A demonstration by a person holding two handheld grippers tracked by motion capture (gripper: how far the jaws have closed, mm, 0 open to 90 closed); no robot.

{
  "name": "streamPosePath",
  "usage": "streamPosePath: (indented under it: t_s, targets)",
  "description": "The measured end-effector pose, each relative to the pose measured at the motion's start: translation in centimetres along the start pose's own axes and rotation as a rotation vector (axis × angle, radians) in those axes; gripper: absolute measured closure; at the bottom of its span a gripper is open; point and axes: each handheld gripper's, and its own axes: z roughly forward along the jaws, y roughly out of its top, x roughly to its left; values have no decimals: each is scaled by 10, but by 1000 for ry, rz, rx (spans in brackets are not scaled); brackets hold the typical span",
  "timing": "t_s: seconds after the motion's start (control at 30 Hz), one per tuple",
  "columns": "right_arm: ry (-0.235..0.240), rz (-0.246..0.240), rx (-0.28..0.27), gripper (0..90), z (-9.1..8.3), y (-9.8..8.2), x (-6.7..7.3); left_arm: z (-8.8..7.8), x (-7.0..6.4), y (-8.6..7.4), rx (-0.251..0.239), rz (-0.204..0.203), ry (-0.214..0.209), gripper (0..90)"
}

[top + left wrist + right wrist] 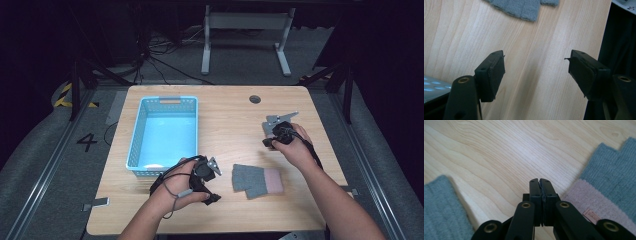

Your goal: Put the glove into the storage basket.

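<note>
Grey glove (256,180) flat, lengthwise across table (225,120)

The work surface is a rectangular light-wood desk (225,115) with rounded corners and visible grain. A round dark cable grommet (255,99) is set into the far side of the desktop. The desk stands on grey carpeted flooring (35,165). A white metal frame of a second desk (245,40) stands beyond it, with black cables (160,55) trailing across the floor alongside. Yellow-and-black hazard tape (64,95) and a black numeral 4 (87,142) mark the floor at the left. Black metal stand legs (82,80) rise at both far corners. The surrounding room is dark; lighting falls mainly on the desktop.
</note>
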Motion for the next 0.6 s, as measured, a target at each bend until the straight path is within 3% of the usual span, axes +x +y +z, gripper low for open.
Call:
streamPosePath:
  t_s: [0.3, 0.6]
  targets:
    - [-16, 20, 33, 900, 11, -4, -10, -1, 1, -1, 0, 0, -1, 297]
    - [-38, 36, 50, 900, 4, -13, -18, -1, 0, -1, 3, -4, -4, 296]
